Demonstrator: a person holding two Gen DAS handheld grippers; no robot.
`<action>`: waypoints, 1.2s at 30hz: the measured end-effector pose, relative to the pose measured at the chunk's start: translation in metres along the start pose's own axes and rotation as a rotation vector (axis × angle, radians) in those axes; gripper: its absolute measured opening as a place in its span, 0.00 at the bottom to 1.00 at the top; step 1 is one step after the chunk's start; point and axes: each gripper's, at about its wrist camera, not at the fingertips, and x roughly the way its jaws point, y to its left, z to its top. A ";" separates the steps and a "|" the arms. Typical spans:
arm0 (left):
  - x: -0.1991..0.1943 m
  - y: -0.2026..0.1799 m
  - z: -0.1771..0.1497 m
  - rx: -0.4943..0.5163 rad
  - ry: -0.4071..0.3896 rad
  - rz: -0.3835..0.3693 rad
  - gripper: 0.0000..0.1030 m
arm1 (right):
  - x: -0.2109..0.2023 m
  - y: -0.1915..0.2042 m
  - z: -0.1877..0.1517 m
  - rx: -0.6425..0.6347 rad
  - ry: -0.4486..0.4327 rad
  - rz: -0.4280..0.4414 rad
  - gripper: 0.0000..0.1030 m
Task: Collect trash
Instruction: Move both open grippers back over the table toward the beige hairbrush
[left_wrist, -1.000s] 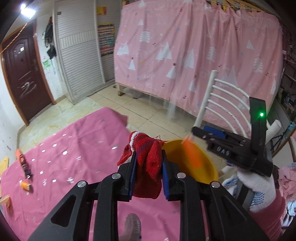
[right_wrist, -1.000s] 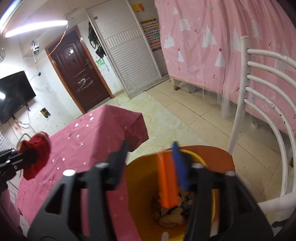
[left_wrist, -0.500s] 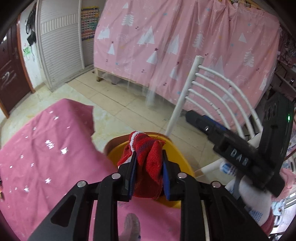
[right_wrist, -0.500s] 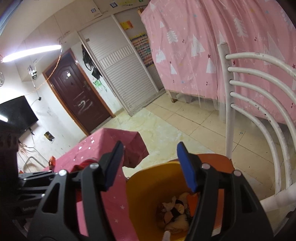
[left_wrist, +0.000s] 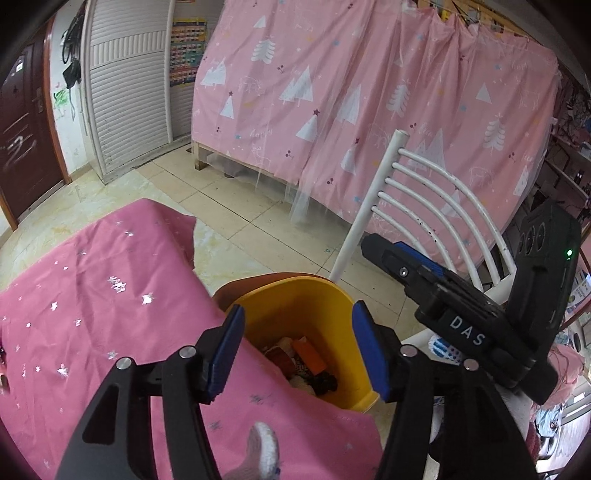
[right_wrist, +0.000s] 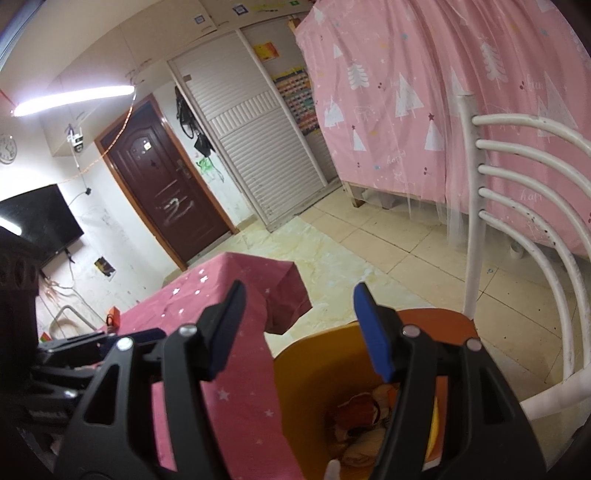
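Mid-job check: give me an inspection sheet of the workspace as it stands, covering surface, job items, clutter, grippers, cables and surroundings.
Surface: table under a pink star-print cloth, wrinkled.
Job's things: yellow bin on an orange chair seat at the table's corner; mixed trash lies inside.
Clutter: small orange item at the table's far end.
Grippers: left gripper over the bin, jaws just opened, nothing between them; right gripper open, empty, above the bin.
Cables: loose wires by the wall under the TV.
Surroundings: white chair back, pink tree-print curtain, dark door, tiled floor.
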 end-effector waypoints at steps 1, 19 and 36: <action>-0.004 0.004 -0.001 -0.004 -0.005 0.001 0.51 | 0.001 0.003 -0.001 -0.004 0.005 0.003 0.57; -0.096 0.101 -0.025 -0.114 -0.136 0.074 0.55 | 0.033 0.117 -0.016 -0.184 0.103 0.070 0.62; -0.167 0.209 -0.060 -0.203 -0.215 0.269 0.69 | 0.080 0.241 -0.047 -0.363 0.214 0.178 0.62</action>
